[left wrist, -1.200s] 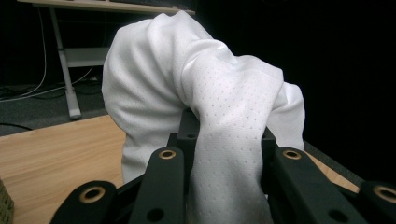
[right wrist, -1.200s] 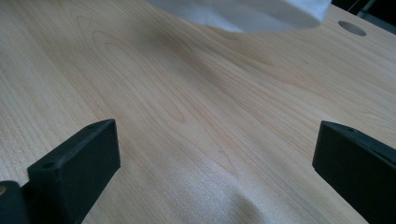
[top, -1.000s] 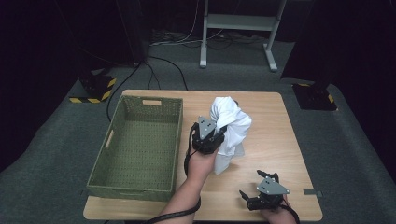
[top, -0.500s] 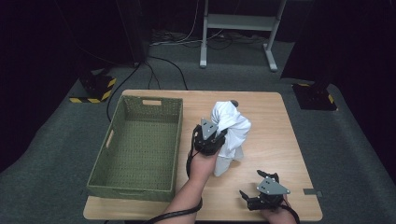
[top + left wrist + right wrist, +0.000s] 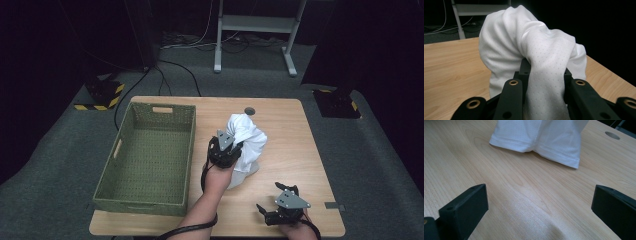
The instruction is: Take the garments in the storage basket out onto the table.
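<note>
A white perforated garment (image 5: 247, 142) is bunched and lifted above the middle of the wooden table (image 5: 290, 130), its lower hem trailing onto the wood. My left gripper (image 5: 226, 150) is shut on a fold of the white garment (image 5: 544, 82), which runs between its jaws and drapes over them. The hem of the garment (image 5: 536, 140) lies on the table ahead of my right gripper (image 5: 539, 202). That right gripper (image 5: 280, 205) rests low near the table's front right edge, open, with nothing between its jaws.
A green woven basket (image 5: 150, 112) stands on the left half of the table. A round cable hole (image 5: 249, 110) sits near the far edge. Beyond the table are a metal stand (image 5: 255, 25) and floor cables.
The left gripper with the garment has shifted slightly toward the front, and the cloth's folds have settled a little. The right gripper has stayed put.
</note>
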Motion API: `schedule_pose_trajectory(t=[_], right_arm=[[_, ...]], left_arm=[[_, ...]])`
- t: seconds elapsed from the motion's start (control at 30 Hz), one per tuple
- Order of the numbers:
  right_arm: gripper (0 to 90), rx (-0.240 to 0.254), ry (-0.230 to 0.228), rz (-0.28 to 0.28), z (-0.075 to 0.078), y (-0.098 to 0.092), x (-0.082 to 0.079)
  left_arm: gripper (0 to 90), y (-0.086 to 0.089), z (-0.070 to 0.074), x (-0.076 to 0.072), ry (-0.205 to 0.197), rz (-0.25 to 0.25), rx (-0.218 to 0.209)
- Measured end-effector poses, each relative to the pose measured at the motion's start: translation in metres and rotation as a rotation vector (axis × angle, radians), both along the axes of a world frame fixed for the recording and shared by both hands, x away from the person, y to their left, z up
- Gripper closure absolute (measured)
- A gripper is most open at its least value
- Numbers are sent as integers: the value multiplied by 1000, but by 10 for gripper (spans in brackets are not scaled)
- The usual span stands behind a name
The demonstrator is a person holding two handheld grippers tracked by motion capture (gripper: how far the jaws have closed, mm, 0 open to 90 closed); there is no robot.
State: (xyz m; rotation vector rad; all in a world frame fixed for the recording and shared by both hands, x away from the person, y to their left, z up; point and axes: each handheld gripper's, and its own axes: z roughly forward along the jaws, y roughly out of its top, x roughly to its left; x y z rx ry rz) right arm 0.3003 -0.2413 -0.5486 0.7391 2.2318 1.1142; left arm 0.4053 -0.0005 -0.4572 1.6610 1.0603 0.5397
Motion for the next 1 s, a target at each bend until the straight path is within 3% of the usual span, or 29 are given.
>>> schedule_pose_trajectory(t=[0.6, 1.0], right_arm=[[2, -1, -1, 1, 0, 0, 0], [2, 0, -2, 2, 0, 0, 0]], left_arm=[[730, -3, -31, 11, 119, -8, -1], [724, -7, -49, 14, 183, -22, 26]])
